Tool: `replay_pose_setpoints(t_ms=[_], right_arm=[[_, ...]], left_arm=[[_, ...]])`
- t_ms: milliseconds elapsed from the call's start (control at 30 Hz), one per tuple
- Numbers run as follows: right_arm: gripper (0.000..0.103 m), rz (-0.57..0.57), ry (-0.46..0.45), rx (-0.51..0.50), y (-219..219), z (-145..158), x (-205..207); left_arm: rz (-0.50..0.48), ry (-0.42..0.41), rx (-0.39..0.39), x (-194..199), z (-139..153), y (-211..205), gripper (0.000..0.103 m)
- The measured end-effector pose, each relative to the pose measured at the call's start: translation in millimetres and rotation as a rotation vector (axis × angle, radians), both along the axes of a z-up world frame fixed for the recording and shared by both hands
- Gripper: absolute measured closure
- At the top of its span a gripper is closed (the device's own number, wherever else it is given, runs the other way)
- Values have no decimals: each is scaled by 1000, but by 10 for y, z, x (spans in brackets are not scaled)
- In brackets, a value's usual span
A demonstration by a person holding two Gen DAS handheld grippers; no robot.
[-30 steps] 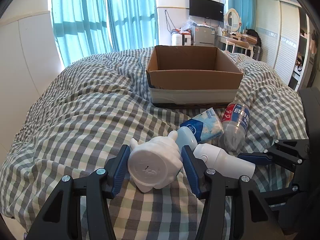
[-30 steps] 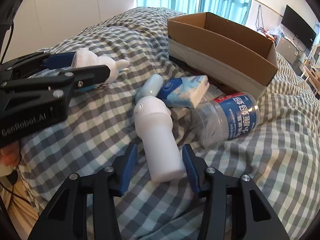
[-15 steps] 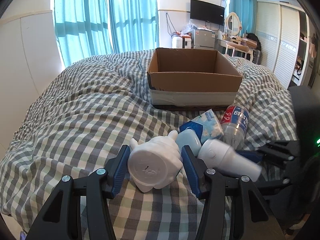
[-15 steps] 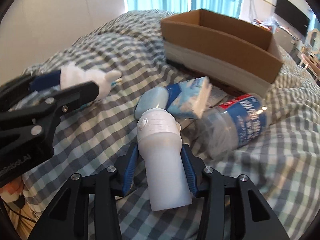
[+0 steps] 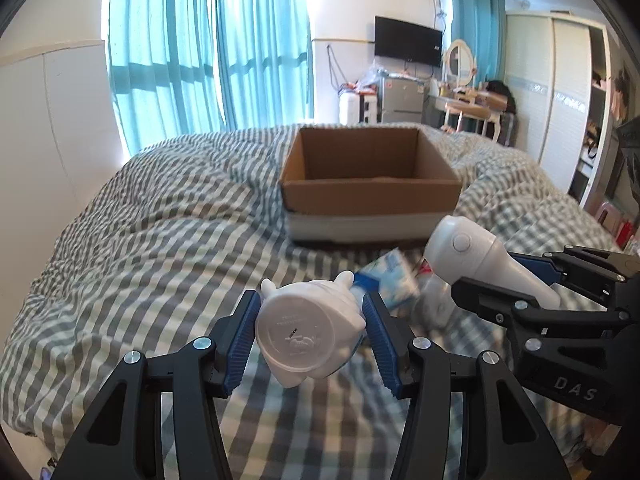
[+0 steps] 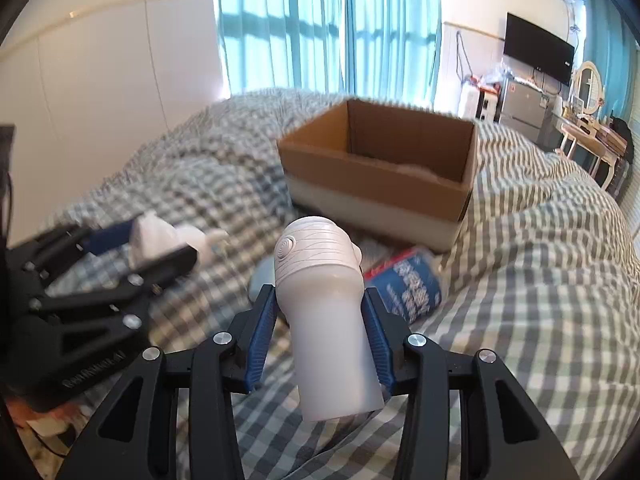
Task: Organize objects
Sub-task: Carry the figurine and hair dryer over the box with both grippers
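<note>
White figurine [image 5: 308,330] gripped base-first in left tongs [image 5: 310,334], white bottle [image 6: 328,312] clamped in raised right tongs [image 6: 322,322] toward cardboard box [image 6: 376,176].

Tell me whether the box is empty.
Cannot tell fully. The box is open; the right view shows something pale on its floor, and its near wall hides the rest.

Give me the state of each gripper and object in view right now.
Left gripper: shut on white figurine, lifted off bed.
Right gripper: shut on white bottle, lifted.
Cardboard box: open, upright on bed.
Water bottle: lying on its side.
Tissue pack: lying on bed.
</note>
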State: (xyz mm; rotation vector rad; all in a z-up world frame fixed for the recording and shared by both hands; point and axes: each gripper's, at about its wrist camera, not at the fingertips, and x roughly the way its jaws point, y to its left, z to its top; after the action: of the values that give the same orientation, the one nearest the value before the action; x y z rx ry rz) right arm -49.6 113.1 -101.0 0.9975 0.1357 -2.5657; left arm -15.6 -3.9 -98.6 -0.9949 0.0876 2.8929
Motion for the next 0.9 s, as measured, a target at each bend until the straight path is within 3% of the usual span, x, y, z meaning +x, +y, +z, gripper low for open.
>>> replay_pose_setpoints(t_ms=[267,600,900], right_arm=[[60,-9,42,-6,-5,414,-339],[60,-59,103,9,95,967,-1122],[60,-100,126,-4,255,1174,-2005]], left_arm=[[-4,40,54,-322,367,-88,49],[-8,114,56,-1140,893,-113,49],[25,118,61,-2007,1035,-35,49]])
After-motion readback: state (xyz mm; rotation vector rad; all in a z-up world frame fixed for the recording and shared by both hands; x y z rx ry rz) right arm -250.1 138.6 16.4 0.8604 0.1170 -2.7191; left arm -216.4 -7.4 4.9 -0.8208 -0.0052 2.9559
